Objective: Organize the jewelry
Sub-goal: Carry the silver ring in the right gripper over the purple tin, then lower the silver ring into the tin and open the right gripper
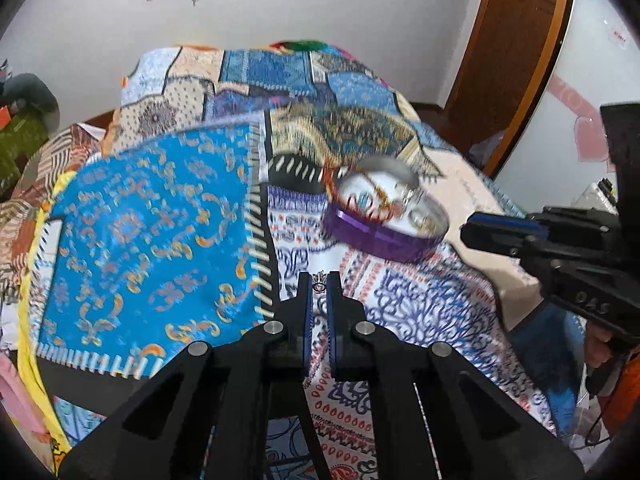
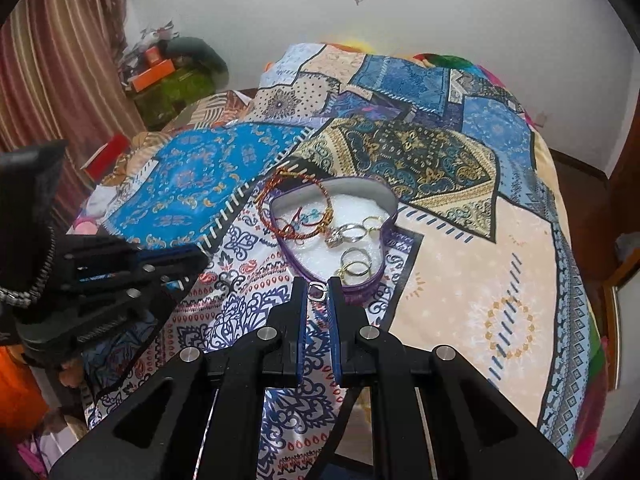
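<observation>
left gripper [image 1: 319, 282] pinching earring [image 1: 319, 280] — right gripper [image 2: 318, 292] pinching ring [image 2: 317, 292]

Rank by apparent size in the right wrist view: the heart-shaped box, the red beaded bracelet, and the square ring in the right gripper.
1. Heart-shaped box, the largest.
2. Red beaded bracelet, draped over the box's left rim.
3. Square ring, the smallest, though nearest the camera, pinched in the right gripper.

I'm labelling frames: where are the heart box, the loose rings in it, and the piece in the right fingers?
heart box [image 2: 362, 286]: right wrist view, purple side wall.
rings [image 2: 355, 263]: right wrist view, gold rings near tip.
pendant [image 2: 317, 293]: right wrist view, silver frame.
</observation>
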`<action>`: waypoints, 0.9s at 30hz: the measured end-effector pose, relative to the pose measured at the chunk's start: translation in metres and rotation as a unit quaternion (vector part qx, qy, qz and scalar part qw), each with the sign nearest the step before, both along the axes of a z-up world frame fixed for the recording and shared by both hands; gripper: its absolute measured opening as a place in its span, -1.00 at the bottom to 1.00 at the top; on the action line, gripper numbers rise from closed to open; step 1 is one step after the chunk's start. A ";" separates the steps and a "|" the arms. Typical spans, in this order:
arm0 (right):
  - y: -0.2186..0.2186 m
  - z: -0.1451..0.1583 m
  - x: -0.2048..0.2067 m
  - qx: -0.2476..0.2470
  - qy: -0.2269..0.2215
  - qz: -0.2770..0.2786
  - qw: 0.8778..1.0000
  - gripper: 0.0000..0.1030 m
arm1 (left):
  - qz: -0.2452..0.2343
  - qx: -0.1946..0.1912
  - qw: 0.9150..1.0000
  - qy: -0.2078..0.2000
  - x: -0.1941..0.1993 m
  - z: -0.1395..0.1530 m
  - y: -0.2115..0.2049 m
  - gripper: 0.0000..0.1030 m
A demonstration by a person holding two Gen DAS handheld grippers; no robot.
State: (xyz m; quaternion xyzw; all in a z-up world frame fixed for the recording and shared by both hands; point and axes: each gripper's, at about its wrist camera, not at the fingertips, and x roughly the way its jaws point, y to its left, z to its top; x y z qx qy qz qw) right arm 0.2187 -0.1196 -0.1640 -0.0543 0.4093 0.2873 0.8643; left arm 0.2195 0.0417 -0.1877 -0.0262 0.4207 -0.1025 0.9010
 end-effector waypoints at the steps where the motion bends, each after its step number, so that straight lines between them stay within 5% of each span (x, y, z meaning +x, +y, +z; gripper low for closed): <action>1: -0.001 0.002 0.000 0.001 -0.003 -0.003 1.000 -0.83 | -0.001 -0.002 1.000 -0.005 -0.001 0.005 0.000 -0.90; 11: -0.012 0.022 0.004 0.015 -0.028 -0.017 0.999 -0.83 | -0.015 -0.009 0.999 -0.049 0.000 0.041 -0.013 -0.90; 27: -0.004 0.014 0.019 0.016 -0.021 -0.014 1.000 -0.83 | -0.039 -0.025 0.997 -0.054 0.023 0.044 -0.038 -0.90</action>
